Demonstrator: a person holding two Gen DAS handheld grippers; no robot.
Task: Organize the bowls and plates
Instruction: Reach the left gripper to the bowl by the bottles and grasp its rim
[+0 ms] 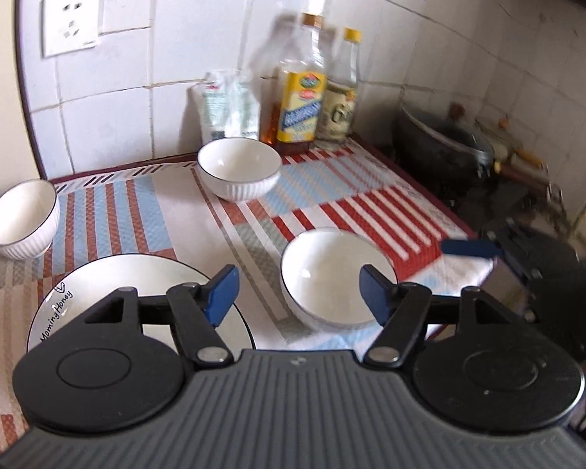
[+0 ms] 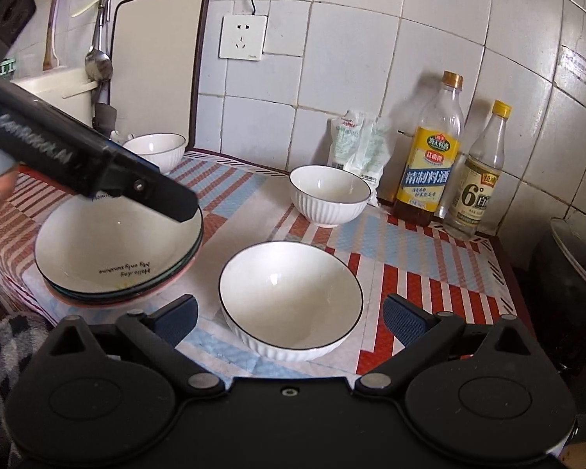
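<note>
Three white ribbed bowls with thin dark rims sit on the tabletop: the nearest bowl (image 2: 291, 299) by the front edge, a second bowl (image 2: 329, 195) toward the back edge, a third bowl (image 2: 156, 150) at the back left corner. A plate stack (image 2: 113, 262) (white plate on top, lettered) lies at the front left. The left hand-held gripper (image 1: 297, 293) hovers over it, jaws wide, holding nothing; the right hand-held gripper (image 2: 291, 314) straddles the nearest bowl, wide open, empty. Two bottles (image 2: 429, 156) and a pouch (image 2: 355, 140) line the tiled wall; a striped cloth (image 2: 429, 258) covers the tabletop.
</note>
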